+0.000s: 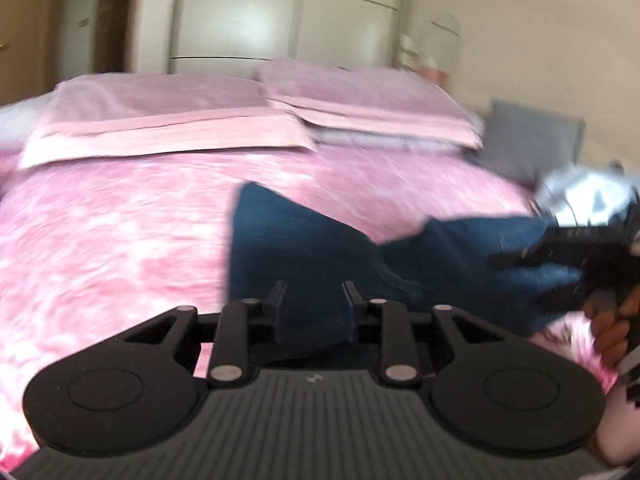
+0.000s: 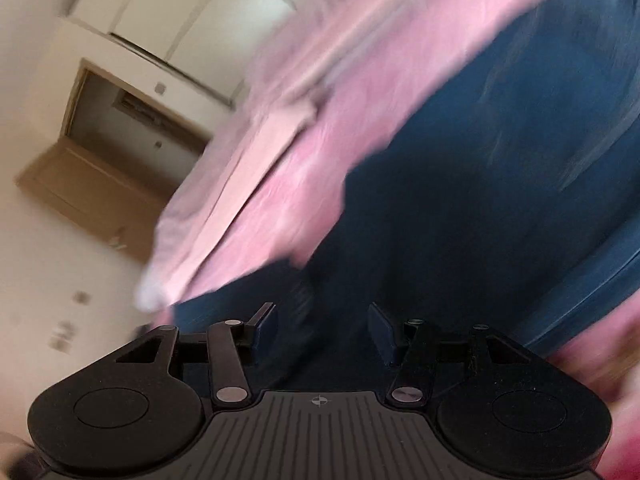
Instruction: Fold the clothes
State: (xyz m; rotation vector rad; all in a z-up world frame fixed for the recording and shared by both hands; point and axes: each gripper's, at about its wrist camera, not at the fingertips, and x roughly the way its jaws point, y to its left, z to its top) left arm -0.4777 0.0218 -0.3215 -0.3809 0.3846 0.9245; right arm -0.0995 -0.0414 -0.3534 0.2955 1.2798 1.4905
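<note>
Blue jeans (image 1: pixel 320 248) lie spread on the pink mottled bedcover (image 1: pixel 120 240). My left gripper (image 1: pixel 313 304) hovers over their near edge, its fingers apart, with denim showing in the gap but not pinched. At the right edge of this view a hand (image 1: pixel 608 328) holds my right gripper (image 1: pixel 504 258) low over the far part of the jeans. The right wrist view is rolled and blurred. There my right gripper (image 2: pixel 322 330) stands open above the dark denim (image 2: pixel 480 180), with nothing clamped between the pads.
Two pink pillows (image 1: pixel 160 120) (image 1: pixel 360 100) lie at the head of the bed. A grey cushion (image 1: pixel 532 140) and a pale crumpled item (image 1: pixel 580 196) sit at the right. A white wardrobe (image 1: pixel 280 20) stands behind, and an open door (image 2: pixel 120 128) shows beyond the bed.
</note>
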